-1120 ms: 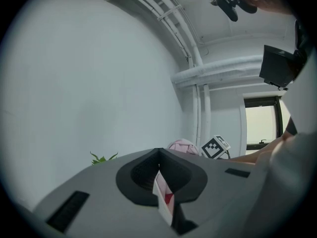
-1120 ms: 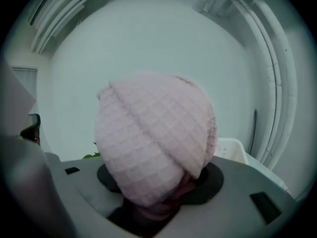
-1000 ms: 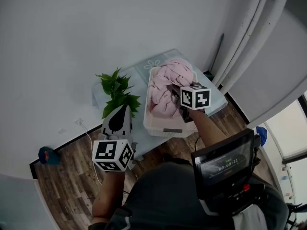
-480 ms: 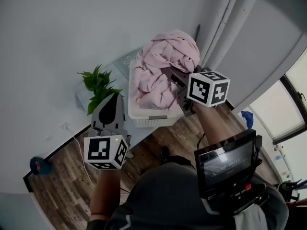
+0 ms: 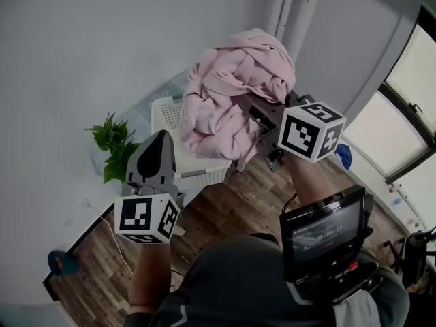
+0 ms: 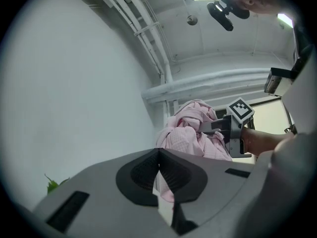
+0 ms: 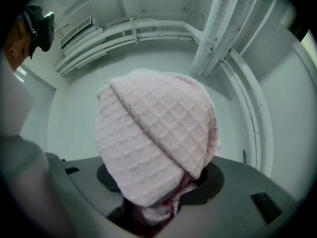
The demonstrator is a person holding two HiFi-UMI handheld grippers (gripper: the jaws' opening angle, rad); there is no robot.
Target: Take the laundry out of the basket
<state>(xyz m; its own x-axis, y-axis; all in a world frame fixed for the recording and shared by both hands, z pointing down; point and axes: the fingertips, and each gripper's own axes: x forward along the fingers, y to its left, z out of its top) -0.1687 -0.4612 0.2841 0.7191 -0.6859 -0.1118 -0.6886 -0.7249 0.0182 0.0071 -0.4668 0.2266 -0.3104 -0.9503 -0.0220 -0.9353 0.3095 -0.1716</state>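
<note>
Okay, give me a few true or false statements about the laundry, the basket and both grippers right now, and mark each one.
1. The right gripper is clamped on the pink laundry. True.
2. The left gripper grips the laundry too. False: its jaws are together on nothing, and it is off to the side of the cloth.
3. The basket is blue. False: it is white.
4. A green plant stands next to the basket. True.
5. The laundry is a flat, folded stack. False: it is a bunched, twisted bundle held up over the basket.
</note>
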